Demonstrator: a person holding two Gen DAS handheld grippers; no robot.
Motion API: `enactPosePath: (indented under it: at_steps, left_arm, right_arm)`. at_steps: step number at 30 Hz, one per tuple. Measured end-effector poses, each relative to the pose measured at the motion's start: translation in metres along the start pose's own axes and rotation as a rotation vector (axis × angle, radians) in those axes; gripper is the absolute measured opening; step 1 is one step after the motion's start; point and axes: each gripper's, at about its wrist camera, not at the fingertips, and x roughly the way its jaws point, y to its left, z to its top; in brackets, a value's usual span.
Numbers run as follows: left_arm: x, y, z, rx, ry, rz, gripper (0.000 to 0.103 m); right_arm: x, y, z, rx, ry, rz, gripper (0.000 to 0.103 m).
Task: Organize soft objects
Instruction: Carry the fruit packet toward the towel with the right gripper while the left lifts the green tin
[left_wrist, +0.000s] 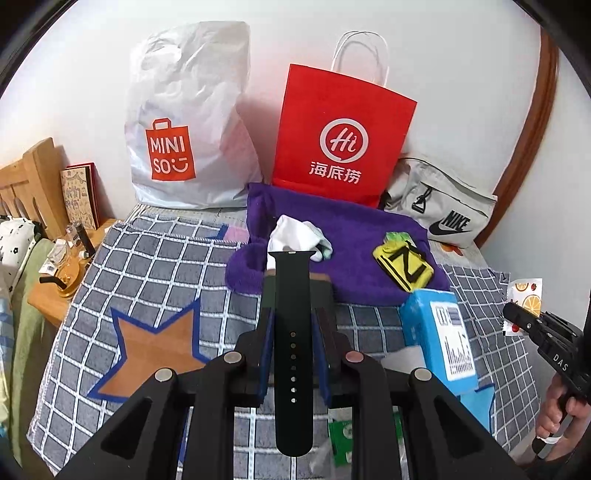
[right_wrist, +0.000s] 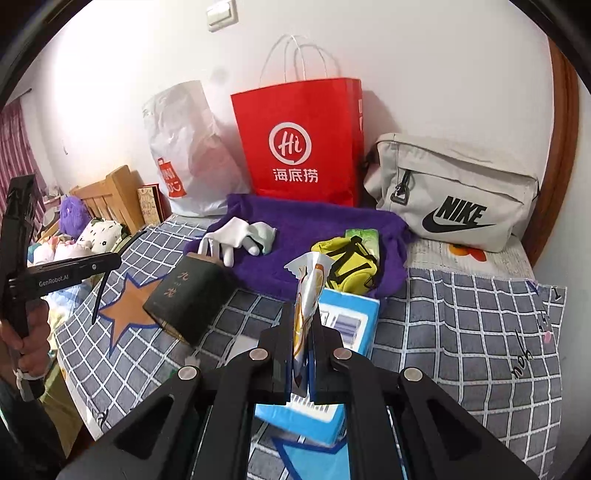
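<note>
the left hand-held gripper (left_wrist: 291, 325) pinches a black watch strap (left_wrist: 293, 350), a long rubbery band with a row of small holes, lying lengthwise between its pads and raised above the bed. the right hand-held gripper (right_wrist: 304, 332) is pressed together on a thin crinkly sachet (right_wrist: 308, 295), white with orange fruit slices, standing upright over a blue box (right_wrist: 347, 325). both hang above a grey checked blanket (left_wrist: 155, 266) with an orange star, spread on the bed. farther off lies a purple towel (left_wrist: 347, 236) carrying a white glove (left_wrist: 295, 236) and a yellow pouch (left_wrist: 402, 267). against the white wall stand a white miniso bag (left_wrist: 188, 122) on the left, a red paper bag (left_wrist: 343, 133) in the middle and a grey nike bag (left_wrist: 443, 206) on the right.
</note>
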Motion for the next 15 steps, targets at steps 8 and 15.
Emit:
enactPosePath:
  at_steps: [8,15]
  left_arm:
    - [0.021,-0.001,0.024,-0.004,0.008,0.008,0.020]
    - [0.043,0.003,0.046,-0.022,0.026,-0.006,0.020]
  right_arm:
    - [0.028,-0.009,0.031,-0.003,0.015,0.007,0.006]
    - [0.061,-0.011,0.063,-0.014,0.036,0.036,0.006]
